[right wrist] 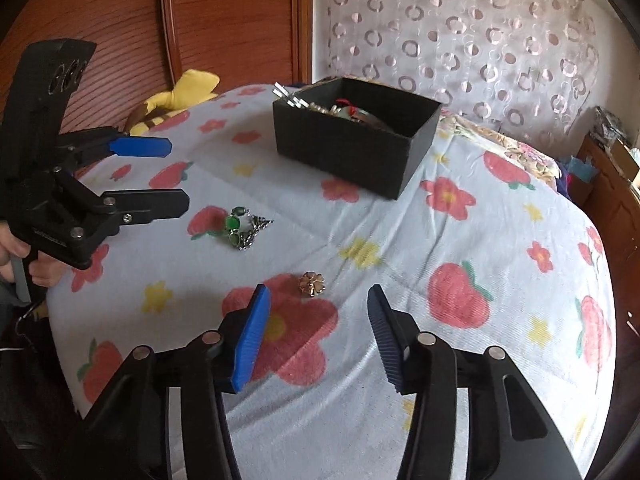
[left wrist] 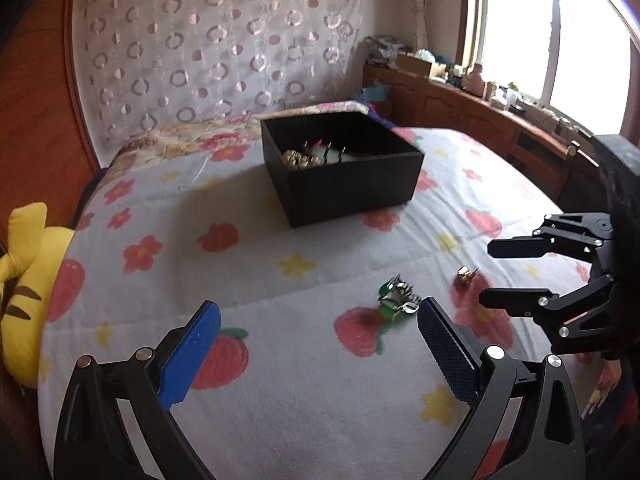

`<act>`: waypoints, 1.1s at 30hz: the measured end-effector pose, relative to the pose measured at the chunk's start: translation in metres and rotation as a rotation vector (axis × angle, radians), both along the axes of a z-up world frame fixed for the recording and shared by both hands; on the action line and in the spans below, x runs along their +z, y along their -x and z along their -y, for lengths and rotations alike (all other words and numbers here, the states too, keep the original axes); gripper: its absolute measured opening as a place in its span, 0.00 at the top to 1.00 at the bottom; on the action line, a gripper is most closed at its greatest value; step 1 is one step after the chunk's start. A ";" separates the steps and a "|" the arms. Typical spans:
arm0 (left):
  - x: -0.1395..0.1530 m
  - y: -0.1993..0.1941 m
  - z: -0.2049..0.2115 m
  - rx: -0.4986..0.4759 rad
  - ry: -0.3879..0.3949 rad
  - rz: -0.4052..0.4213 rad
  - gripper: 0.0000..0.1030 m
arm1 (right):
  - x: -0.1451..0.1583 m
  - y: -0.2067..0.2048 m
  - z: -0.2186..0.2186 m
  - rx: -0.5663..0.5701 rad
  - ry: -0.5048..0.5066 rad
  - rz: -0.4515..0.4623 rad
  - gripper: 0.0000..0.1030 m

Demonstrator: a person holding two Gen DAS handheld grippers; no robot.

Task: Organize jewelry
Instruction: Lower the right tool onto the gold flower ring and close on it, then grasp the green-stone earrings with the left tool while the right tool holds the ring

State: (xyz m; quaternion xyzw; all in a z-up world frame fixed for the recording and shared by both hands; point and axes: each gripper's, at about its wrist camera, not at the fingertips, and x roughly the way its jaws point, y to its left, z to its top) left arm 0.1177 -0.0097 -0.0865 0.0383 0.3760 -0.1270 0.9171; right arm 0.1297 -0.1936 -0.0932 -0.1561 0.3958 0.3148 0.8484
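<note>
Jewelry is being gathered from a flowered bedspread (left wrist: 280,360) into a black box (left wrist: 344,196), where several pieces are already lying. In the left wrist view, a green-stoned brooch (left wrist: 396,298) is being shown just ahead of the left gripper (left wrist: 320,316) and off toward its right-hand finger — nearly touching that finger's tip, not centred in the gap. The jaws are being held wide apart, with nothing between them. A small gold flower stud (left wrist: 466,274) is lying further right, just beside the right gripper (left wrist: 486,274), whose jaws are parted and empty. In the right wrist view, the gold flower stud (right wrist: 312,283) is being framed straight ahead of the right gripper (right wrist: 316,304), just beyond the fingertips and between their lines; the jaws are standing half open around bare cloth, gripping nothing. The green-stoned brooch (right wrist: 242,227) is lying off to the left, its long axis slanting across the view, nearer the left gripper (right wrist: 178,176). The black box (right wrist: 352,152) is being seen well beyond both pieces. Judging from this — each piece is being lined up for its nearer hand.
</note>
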 end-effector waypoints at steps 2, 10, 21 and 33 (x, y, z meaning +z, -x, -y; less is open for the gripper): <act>-0.003 -0.003 -0.001 0.001 -0.001 -0.018 0.08 | -0.002 -0.002 -0.005 0.005 0.027 -0.002 0.54; -0.013 -0.007 0.001 -0.002 -0.031 -0.081 0.08 | -0.003 -0.009 -0.013 0.031 0.020 -0.020 0.78; -0.013 -0.010 0.014 -0.043 -0.040 -0.100 0.08 | 0.003 -0.004 0.002 0.015 -0.019 -0.012 0.84; -0.011 -0.022 0.049 -0.126 -0.051 -0.110 0.55 | 0.012 -0.001 0.028 -0.027 -0.046 0.018 0.84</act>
